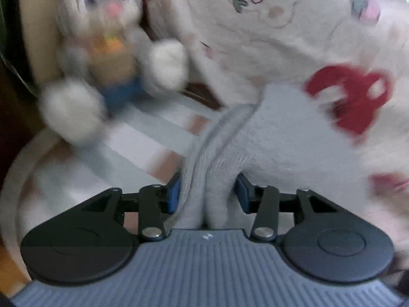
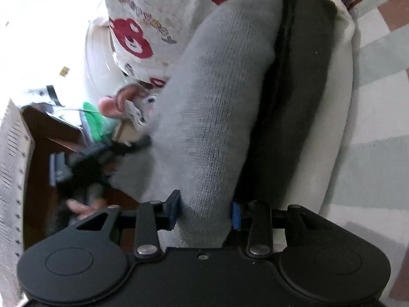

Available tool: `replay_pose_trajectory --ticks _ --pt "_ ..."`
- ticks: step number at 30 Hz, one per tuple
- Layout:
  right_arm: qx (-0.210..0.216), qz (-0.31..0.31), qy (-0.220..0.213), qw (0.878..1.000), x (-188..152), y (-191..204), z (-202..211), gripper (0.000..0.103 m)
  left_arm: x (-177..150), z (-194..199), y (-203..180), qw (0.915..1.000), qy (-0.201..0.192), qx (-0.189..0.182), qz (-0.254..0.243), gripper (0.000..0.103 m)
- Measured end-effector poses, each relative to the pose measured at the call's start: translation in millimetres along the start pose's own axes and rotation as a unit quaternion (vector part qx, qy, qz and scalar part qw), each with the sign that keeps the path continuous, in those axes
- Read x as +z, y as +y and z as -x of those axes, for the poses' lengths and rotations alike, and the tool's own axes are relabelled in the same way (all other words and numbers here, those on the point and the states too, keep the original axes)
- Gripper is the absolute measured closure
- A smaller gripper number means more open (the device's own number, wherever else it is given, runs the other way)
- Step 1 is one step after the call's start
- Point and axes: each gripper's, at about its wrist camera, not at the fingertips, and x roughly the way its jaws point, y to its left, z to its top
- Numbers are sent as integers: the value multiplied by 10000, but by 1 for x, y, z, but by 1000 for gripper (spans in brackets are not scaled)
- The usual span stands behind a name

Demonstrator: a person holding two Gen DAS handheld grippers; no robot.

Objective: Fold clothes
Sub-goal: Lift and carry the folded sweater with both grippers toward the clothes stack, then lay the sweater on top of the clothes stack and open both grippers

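Note:
A light grey knitted garment (image 1: 278, 138) is bunched between the blue pads of my left gripper (image 1: 207, 194), which is shut on it. In the right wrist view the same grey garment (image 2: 219, 97) hangs as a long thick roll, and my right gripper (image 2: 204, 212) is shut on its lower end. Both grippers hold it off the surface. The left wrist view is blurred by motion.
A white blanket with red bear prints (image 1: 281, 25) (image 2: 143, 33) lies behind. A plush rabbit (image 1: 110, 51) sits at the left on a striped bed cover (image 1: 143, 138). A black and a white folded item (image 2: 301, 89) lie beside the garment on a checked cover (image 2: 378, 76).

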Motion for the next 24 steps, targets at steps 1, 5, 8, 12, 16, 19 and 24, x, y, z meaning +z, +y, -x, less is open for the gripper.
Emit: replay_pose_trajectory --ticks 1,5,8,12,16,19,24 --pt "-104 490 63 9987 1 13 1 60 0 0 -5 9993 -77 296 -200 58" --pt "-119 791 97 9967 -6 28 -1 61 -7 11 -24 9927 -458 828 -750 58" --pt "-306 1495 243 9880 -7 47 -3 61 -20 24 -59 9634 -1199 1326 -1998 60" --pt "-220 1594 70 9869 -3 64 -8 61 -21 -6 -62 9781 -619 664 -1872 58" --pt "-210 1905 391 9807 -4 67 -16 58 -13 -43 -43 9880 -76 995 -1176 36" --pt "-62 1803 519 9822 -6 57 -21 59 -2 -51 -7 9968 211 757 -162 24" --pt "-121 2164 594 9744 -17 65 -27 59 -10 -44 -7 9944 204 984 -323 24"
